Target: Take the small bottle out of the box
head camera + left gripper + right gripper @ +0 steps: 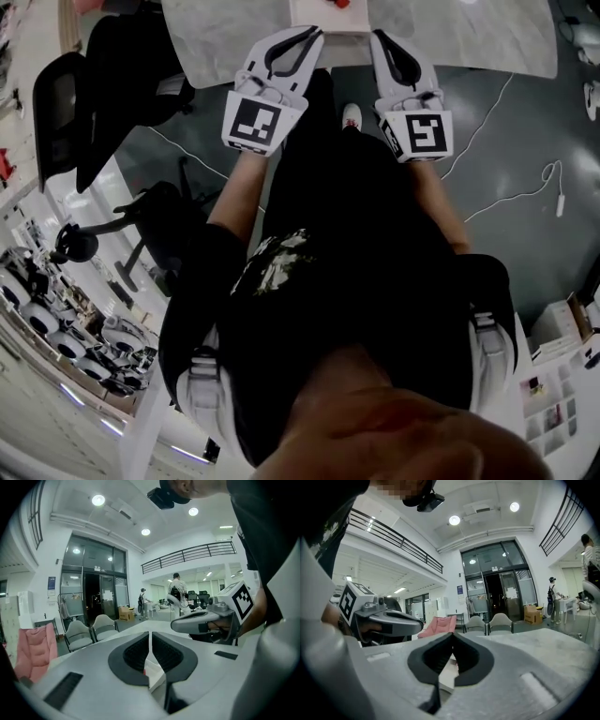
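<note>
Both grippers are held side by side at the near edge of a pale marble table (216, 37), tips pointing at it. The left gripper (314, 34) is shut with nothing between its jaws; its own view shows the pads meeting (150, 637). The right gripper (375, 37) is shut and empty too (452, 635). A white box (319, 13) with something red in it sits on the table just beyond the tips. Slivers of the box (153, 670) (449, 673) show under each pair of jaws. No small bottle can be made out.
Black office chairs (103, 94) stand to the left of the person. White cables (525, 192) trail over the dark floor on the right. A pink chair (30, 651) and grey chairs (89, 632) stand across the room, with people (176, 588) far off.
</note>
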A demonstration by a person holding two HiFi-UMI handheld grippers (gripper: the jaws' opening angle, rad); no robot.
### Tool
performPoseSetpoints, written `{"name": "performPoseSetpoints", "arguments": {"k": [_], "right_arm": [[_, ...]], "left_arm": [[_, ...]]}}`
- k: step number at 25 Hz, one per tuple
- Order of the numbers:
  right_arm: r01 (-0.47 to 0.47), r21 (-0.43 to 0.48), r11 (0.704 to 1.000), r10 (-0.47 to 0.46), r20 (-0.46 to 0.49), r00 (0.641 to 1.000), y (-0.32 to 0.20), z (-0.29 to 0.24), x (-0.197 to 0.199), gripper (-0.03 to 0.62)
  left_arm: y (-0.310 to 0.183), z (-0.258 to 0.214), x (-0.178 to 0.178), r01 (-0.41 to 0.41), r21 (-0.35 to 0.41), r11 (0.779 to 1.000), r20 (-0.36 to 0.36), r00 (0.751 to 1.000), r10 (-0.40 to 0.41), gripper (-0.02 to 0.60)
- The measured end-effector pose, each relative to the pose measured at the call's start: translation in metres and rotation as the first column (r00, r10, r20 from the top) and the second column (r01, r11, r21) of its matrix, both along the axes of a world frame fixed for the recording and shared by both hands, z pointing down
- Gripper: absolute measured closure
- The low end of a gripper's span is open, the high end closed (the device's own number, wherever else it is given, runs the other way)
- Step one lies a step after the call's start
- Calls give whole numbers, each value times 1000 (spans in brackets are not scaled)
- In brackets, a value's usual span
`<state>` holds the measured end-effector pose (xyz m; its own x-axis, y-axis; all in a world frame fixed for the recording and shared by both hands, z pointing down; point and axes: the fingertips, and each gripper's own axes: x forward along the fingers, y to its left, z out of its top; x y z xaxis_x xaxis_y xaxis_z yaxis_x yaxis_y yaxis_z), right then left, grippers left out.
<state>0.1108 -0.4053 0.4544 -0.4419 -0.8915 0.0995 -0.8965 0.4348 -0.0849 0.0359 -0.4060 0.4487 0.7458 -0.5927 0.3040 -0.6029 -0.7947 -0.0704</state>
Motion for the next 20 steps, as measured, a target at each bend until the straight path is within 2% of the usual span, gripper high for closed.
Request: {"name": "performPoseSetpoints", "arguments": {"k": [3, 8, 10, 12, 16, 18, 20], "right_arm": [[-1, -27, 1000, 1, 3, 1000, -19, 14, -2, 599], [-1, -69, 998, 1, 0, 1000, -47, 43, -2, 599], [-2, -85, 996, 2, 3, 1000, -53, 54, -3, 599], [1, -110, 994, -1, 5, 1000, -55, 64, -7, 599], [-3, -147, 989, 4, 7, 1000, -64, 79, -5, 599], [-14, -167, 986, 16, 7, 1000, -67, 88, -2, 599], [-38, -199, 979, 38, -3, 999, -69, 101, 3, 599]], "left_arm": [[-17, 15, 0, -33, -15, 999, 21, 999, 33, 480], [-44, 48, 1, -93, -38, 995, 104, 990, 96, 434], [-52, 63, 2, -146, -38, 989, 136, 979, 150, 417], [-59, 77, 3, -220, -22, 975, 184, 958, 220, 397], [-78, 110, 0, -274, -32, 961, 323, 907, 269, 367], [-87, 125, 3, -335, -30, 942, 399, 860, 319, 360], [-93, 141, 8, -412, -36, 911, 467, 798, 380, 354]]}}
